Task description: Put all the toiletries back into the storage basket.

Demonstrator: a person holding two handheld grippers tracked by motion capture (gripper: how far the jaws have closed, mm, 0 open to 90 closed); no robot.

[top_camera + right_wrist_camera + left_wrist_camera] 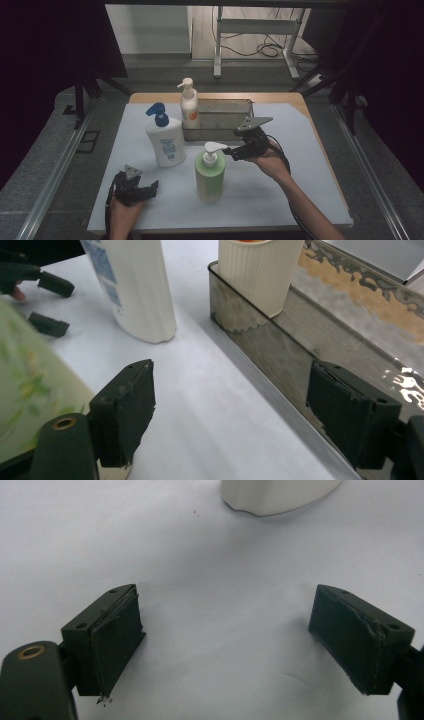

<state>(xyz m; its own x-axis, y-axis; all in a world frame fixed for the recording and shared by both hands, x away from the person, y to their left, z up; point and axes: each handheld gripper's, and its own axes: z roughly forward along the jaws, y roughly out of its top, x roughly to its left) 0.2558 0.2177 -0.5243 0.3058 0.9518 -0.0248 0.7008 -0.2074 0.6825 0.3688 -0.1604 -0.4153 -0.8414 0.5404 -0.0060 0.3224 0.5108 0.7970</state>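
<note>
A green pump bottle (pixel 210 175) stands at the middle front of the white mat, and its side fills the left edge of the right gripper view (pixel 30 390). My right gripper (pixel 233 152) hangs just right of its white pump head, jaws open (pixel 232 375) with nothing between them. A white bottle with a blue pump (pixel 165 137) stands further left. A cream pump bottle (pixel 189 105) stands in the near-left corner of a metal tray (pixel 225 132). My left gripper (pixel 151 190) rests low at the front left, open (pixel 225 600) over bare mat, with the white bottle's base (pixel 275 495) ahead.
The tray's steel wall (pixel 265 355) runs close along the right jaw in the right gripper view. The mat (pixel 300 175) lies on a wooden table (pixel 295 97). Dark curtains flank both sides, and a white frame with cables (pixel 260 35) stands on the floor beyond.
</note>
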